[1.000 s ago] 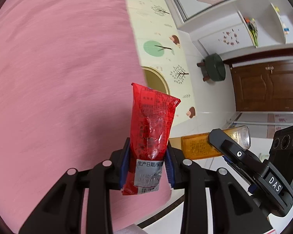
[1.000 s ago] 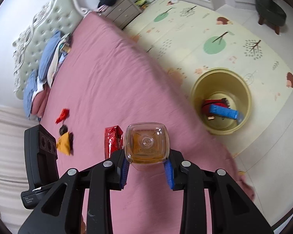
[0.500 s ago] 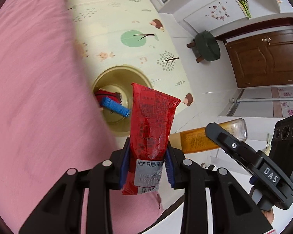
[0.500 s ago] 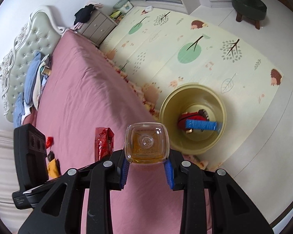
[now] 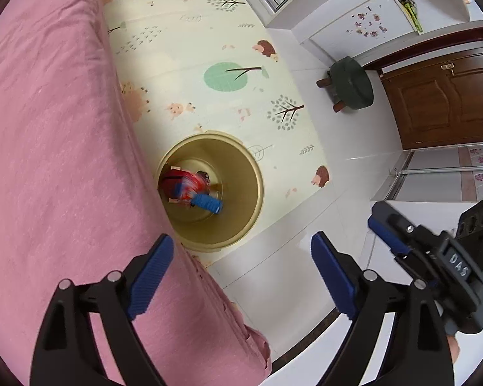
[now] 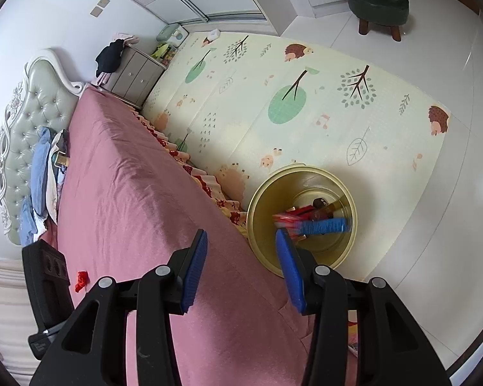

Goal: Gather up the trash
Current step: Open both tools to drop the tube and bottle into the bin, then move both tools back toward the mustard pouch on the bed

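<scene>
1. A small red scrap (image 6: 81,280) lies on the pink bed (image 6: 138,212), partly hidden by the left hand-held gripper (image 5: 240,265), which is spread wide and empty.
2. The yellow bin (image 5: 241,225) on the play mat (image 6: 306,103) holds blurred red and blue trash (image 5: 190,189).
3. The right hand-held gripper (image 6: 241,262) is released, empty.

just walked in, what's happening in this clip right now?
Trash pickup off a bed. Both the left gripper and the right gripper are open and empty, held above the bed's edge by a yellow bin on the play mat. The bin holds a red wrapper, a blue item and an amber bottle, blurred as if just dropped. A small red scrap lies on the pink bedspread, not yet collected.
</scene>
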